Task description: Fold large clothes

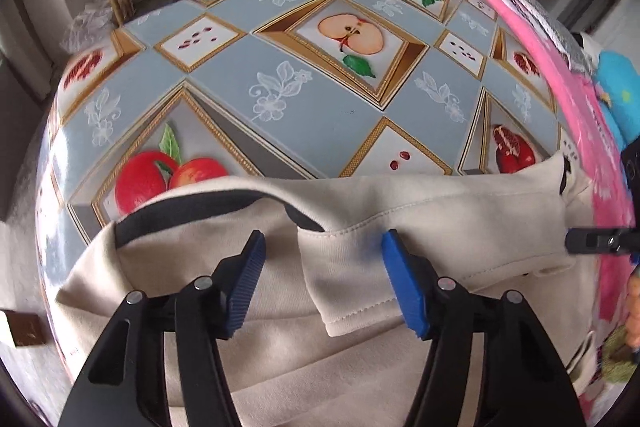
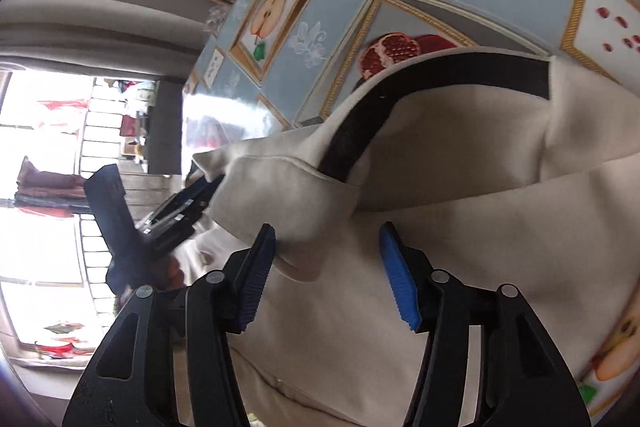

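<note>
on table (image 1: 312, 115) | garment (image 1: 360, 339): soft, limp; grip hem edge | left gripper (image 1: 322, 283), right gripper (image 2: 328, 277): both released

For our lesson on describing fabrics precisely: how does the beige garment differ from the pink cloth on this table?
Colour: the beige garment is plain cream with a black band, while the pink cloth is bright pink with pale markings.
Place: the garment lies at the near edge; the pink cloth runs along the right side.
Pose: the garment is folded over itself; the pink cloth shows as a long strip.
Both rest on the fruit-print tablecloth.
</note>
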Motion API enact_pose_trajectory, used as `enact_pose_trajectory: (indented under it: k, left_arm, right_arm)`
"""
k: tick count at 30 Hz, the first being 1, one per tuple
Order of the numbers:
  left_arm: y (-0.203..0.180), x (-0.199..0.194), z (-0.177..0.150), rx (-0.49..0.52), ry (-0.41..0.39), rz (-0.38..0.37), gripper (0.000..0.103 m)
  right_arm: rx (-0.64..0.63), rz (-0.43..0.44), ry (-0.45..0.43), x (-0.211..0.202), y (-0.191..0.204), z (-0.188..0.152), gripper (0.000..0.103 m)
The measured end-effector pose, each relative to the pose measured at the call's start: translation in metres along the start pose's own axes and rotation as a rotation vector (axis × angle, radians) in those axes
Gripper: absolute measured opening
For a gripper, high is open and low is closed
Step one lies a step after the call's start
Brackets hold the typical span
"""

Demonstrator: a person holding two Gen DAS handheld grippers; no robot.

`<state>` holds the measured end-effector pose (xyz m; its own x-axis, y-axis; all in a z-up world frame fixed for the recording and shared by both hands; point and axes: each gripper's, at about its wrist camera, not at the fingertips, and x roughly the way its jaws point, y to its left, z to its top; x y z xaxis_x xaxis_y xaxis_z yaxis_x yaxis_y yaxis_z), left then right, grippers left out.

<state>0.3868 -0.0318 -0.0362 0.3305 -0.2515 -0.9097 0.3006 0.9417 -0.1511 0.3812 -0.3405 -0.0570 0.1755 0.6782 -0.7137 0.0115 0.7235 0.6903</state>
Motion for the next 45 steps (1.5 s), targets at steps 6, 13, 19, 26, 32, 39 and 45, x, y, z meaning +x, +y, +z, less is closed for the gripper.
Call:
enact_pose_trajectory:
  k: [6, 13, 19, 26, 32, 39, 45]
  left_arm:
    - [-0.007, -0.001, -0.003, 0.097, -0.032, 0.054, 0.06]
    - [-0.033, -0.001, -0.013, 0.313, -0.115, 0.208, 0.06]
    - [-0.041, 0.003, -0.014, 0.376, -0.151, 0.251, 0.061]
    - [-0.038, -0.006, -0.018, 0.396, -0.167, 0.23, 0.061]
    - [-0.046, -0.038, -0.014, 0.396, -0.288, 0.178, 0.06]
    - [-0.081, -0.002, -0.024, 0.555, -0.2, 0.238, 0.06]
    - [-0.073, 0.002, -0.025, 0.553, -0.186, 0.216, 0.061]
  right_arm:
    - [0.085, 0.168, 0.063, 0.012, -0.003, 0.002, 0.042]
    - [-0.167, -0.12, 0.015, 0.017, 0.029, 0.009, 0.009]
    - [-0.377, -0.345, -0.012, 0.036, 0.055, 0.022, 0.008]
    - [-0.458, -0.323, -0.012, 0.031, 0.044, 0.002, 0.009]
    - [-0.444, -0.309, -0.031, 0.021, 0.032, 0.002, 0.009]
    - [-0.392, -0.298, -0.092, -0.002, 0.018, -0.01, 0.034]
    - [-0.413, -0.438, -0.308, -0.064, 0.034, -0.026, 0.043]
